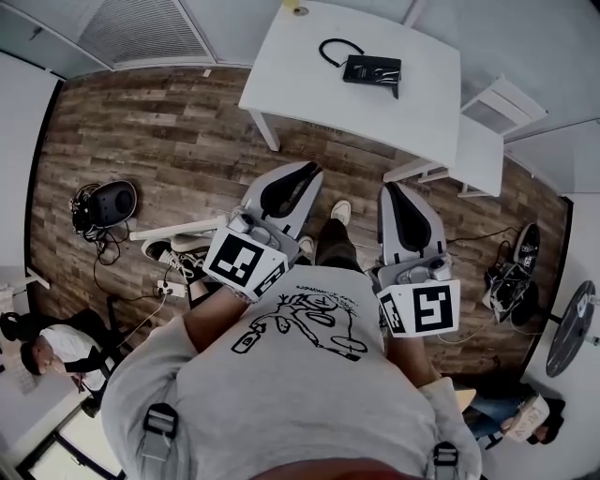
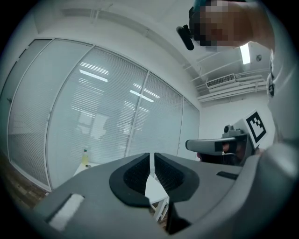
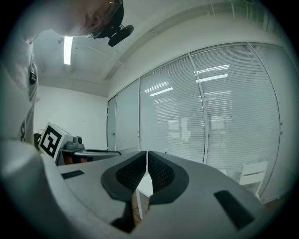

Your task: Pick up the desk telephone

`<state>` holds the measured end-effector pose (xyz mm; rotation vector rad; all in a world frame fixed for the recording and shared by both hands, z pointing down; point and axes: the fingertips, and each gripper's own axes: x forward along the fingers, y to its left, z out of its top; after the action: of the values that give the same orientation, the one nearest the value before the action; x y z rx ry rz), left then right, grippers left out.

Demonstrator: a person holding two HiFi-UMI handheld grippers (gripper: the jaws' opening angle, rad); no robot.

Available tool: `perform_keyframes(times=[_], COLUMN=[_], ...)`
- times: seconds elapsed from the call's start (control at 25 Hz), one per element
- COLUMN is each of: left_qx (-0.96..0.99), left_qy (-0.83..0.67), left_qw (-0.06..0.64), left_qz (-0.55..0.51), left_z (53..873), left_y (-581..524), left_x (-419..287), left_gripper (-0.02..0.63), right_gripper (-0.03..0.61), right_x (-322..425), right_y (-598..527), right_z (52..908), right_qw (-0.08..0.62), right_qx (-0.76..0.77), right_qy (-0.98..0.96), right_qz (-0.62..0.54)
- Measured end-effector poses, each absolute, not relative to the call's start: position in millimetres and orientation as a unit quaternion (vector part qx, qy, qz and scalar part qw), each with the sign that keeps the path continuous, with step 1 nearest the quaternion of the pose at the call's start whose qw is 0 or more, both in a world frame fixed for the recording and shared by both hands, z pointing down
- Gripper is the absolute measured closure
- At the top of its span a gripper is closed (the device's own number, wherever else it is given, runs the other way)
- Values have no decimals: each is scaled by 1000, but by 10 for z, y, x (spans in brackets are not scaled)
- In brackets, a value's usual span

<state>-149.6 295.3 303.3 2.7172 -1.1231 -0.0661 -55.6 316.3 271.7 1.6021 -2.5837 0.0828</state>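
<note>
Seen from above, a person in a grey printed T-shirt holds two grey tools out level over a wooden floor (image 1: 169, 122). The left tool (image 1: 302, 174) is clenched, its dark pads all but meeting with only a thin slit between them (nothing sits in it). The right tool (image 1: 392, 191) is clenched tight and likewise empty. The black desk telephone (image 1: 372, 71) lies well ahead of both tools, closer to the right tool's line, on a white worktop (image 1: 309, 94), with its cord (image 1: 336, 49) looped beside it. Between the tool tips and the worktop are only floorboards and the person's shoe (image 1: 340, 211). A white chair (image 1: 483, 141) stands ahead and to the right of the right tool. Left of the left tool, a power strip (image 1: 171, 286) and cables lie on the floor. A yellow bottle (image 1: 296, 8) stands at the worktop's far edge.
</note>
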Motion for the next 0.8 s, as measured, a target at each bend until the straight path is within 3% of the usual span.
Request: perform_keyframes(times=[0.36, 0.8], left_qx=[920, 920], left_qy=[-377, -378], left_qw=[103, 99], left_qz=[-13, -11], left_z=[3092, 3027], left_y=[2337, 1335], left_x=[-1054, -56], left_gripper=[583, 585], right_gripper=[566, 566], right_x=[-34, 836], right_y=[2504, 1590], right_z=[2845, 2724], right_qw=[33, 36], right_qx=[544, 522], right_qy=[-837, -852], right_qz=[58, 6])
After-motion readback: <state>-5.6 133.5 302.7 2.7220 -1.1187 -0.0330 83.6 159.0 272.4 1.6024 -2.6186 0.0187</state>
